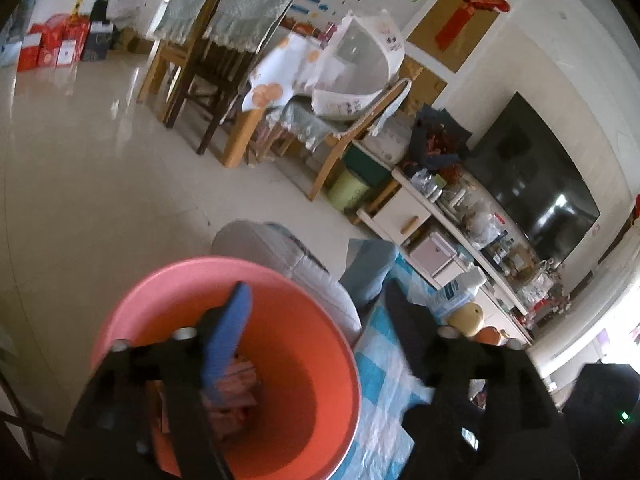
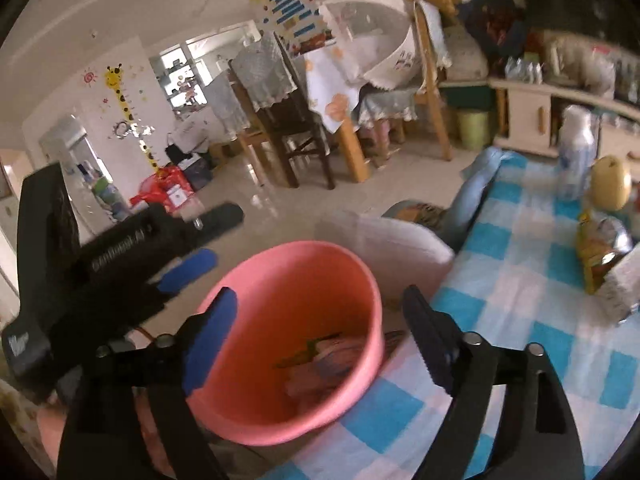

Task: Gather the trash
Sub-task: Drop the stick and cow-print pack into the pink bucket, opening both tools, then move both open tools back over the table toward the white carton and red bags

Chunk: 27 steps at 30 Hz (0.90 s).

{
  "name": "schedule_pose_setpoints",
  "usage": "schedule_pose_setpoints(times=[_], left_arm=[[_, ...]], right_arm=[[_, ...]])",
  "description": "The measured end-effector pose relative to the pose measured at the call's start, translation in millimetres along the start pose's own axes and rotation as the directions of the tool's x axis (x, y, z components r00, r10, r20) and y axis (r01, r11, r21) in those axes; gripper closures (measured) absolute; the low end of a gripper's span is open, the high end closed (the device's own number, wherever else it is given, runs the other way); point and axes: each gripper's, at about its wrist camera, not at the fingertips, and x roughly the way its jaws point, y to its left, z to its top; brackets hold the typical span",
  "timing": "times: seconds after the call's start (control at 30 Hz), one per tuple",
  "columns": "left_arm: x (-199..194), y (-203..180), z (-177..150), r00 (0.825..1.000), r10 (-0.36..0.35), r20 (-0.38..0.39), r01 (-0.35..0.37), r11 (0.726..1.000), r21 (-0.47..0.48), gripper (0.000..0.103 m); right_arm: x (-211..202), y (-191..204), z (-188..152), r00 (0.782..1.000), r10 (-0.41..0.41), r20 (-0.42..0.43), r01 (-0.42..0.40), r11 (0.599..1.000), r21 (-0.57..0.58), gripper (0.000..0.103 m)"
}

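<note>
Pink plastic bucket is standing upright, mouth open, at the edge of the blue-and-white checked table; in the right wrist view its base is sitting partly on the cloth. Crumpled wrappers, pinkish with a green-and-yellow scrap, are lying in a loose pile at the bottom. More packets, a yellow wrapper among them, are resting on the table well apart from the bucket.
</note>
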Motion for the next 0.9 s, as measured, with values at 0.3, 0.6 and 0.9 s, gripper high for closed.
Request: schedule_pose_setpoints(times=[0.3,0.6,0.9], left_arm=[[-5,-47,-15,0.992,-0.036,0.117,0.008,0.974,0.227,0.011],[11,-86,-32,0.999,0.051,0.000,-0.047,0.917,0.397,0.011],[12,-101,-50,0.998,0.044,-0.034,-0.024,0.891,0.453,0.011]], right_arm=[[-25,-45,-30,0.986,-0.165,-0.017,0.165,0.986,-0.033,0.011],[-54,-76,-57,0.967,-0.255,-0.016,0.254,0.966,-0.040,0.007],[-76,-97,-74,0.966,-0.258,-0.021,0.257,0.965,-0.059,0.005]])
